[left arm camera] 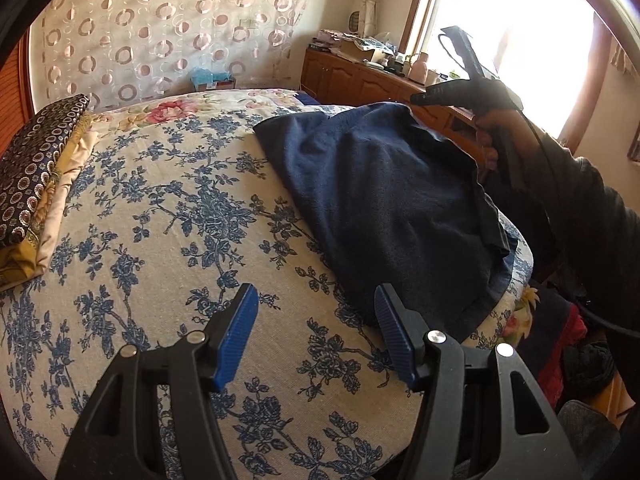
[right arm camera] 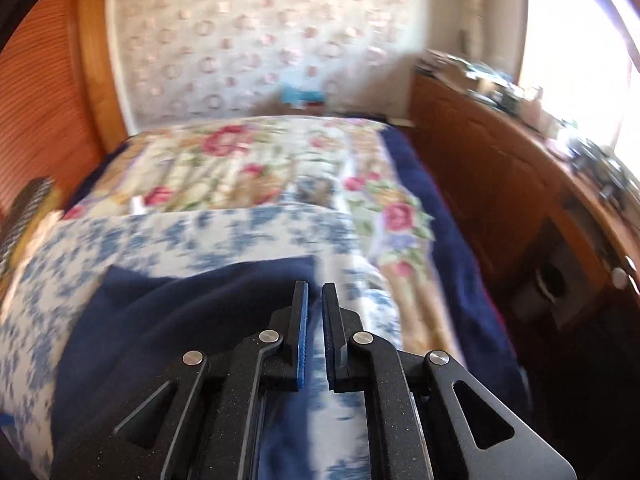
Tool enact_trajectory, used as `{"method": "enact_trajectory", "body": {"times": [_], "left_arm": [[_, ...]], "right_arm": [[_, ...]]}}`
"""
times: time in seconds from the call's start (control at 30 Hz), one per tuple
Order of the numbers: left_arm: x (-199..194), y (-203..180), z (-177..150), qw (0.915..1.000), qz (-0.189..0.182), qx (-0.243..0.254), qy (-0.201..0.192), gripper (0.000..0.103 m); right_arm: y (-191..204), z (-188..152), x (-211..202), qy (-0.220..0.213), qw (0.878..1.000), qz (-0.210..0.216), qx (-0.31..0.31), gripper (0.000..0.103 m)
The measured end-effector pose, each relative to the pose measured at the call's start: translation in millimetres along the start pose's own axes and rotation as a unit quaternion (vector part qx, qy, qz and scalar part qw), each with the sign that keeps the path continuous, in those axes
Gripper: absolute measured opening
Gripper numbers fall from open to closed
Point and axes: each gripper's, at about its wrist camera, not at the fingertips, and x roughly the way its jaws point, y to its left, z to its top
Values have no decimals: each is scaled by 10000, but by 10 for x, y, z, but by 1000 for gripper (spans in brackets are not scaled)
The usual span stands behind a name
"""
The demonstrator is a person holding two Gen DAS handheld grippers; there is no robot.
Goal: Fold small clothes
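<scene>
A dark blue cloth (left arm camera: pixel 380 200) lies on the right half of the bed, over the blue-flowered sheet (left arm camera: pixel 172 200). My left gripper (left arm camera: pixel 316 300) hovers open just above the sheet, its right finger beside the cloth's near corner, with nothing between the pads. A hand in a dark sleeve holds my right gripper (left arm camera: pixel 416 99) at the cloth's far right corner, which stands raised against its tip. In the blurred right wrist view the right gripper (right arm camera: pixel 315 286) has its jaws nearly together along the edge of the cloth (right arm camera: pixel 180 312), pinching it.
A folded patterned quilt (left arm camera: pixel 36 184) lies at the bed's left edge. A wooden cabinet (left arm camera: pixel 360 80) with several small items on top runs along the right side under a bright window. A rose-patterned cover (right arm camera: pixel 248 160) spreads over the bed's far end.
</scene>
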Motion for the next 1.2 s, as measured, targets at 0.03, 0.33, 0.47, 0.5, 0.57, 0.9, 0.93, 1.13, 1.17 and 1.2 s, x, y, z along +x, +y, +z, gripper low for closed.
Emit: {"method": "enact_trajectory", "body": {"times": [0.03,0.33,0.47,0.5,0.57,0.9,0.93,1.13,1.17,1.2], "left_arm": [[0,-1,-1,10000,-5,0,0,60],[18,-14,-2,10000,-16,19,-5,60],[46,-48,-6,10000,-54,52,5,60],[60,-64,-6,10000,-57,73,27,60],[70,-88,0,9999,-61,106,42,60],[190,-213,-14,9995,-152,212,184,60],[204,-219,-18,9995,-154,212,202,60],[244,-253,-30,9993,-172,235,252,60],[248,-260,-31,9992,-181,242,259,60],[253,-269,-34,9992,-183,249,264,60]], "right_arm": [[-7,7,10,29,10000,-30,-6,12],[127,-430,-425,-139,9987,312,-381,28],[247,-900,-722,-84,9953,824,-507,37],[277,-1045,-787,-55,9944,919,-522,39],[325,-1266,-908,-98,9947,869,-544,42],[549,-1736,-1087,36,9947,862,-555,44],[571,-1768,-1075,46,9949,804,-612,44],[542,-1871,-1000,148,9945,625,-828,14],[510,-1871,-1034,100,9941,666,-846,7],[469,-1875,-1104,-19,9937,700,-869,5]]}}
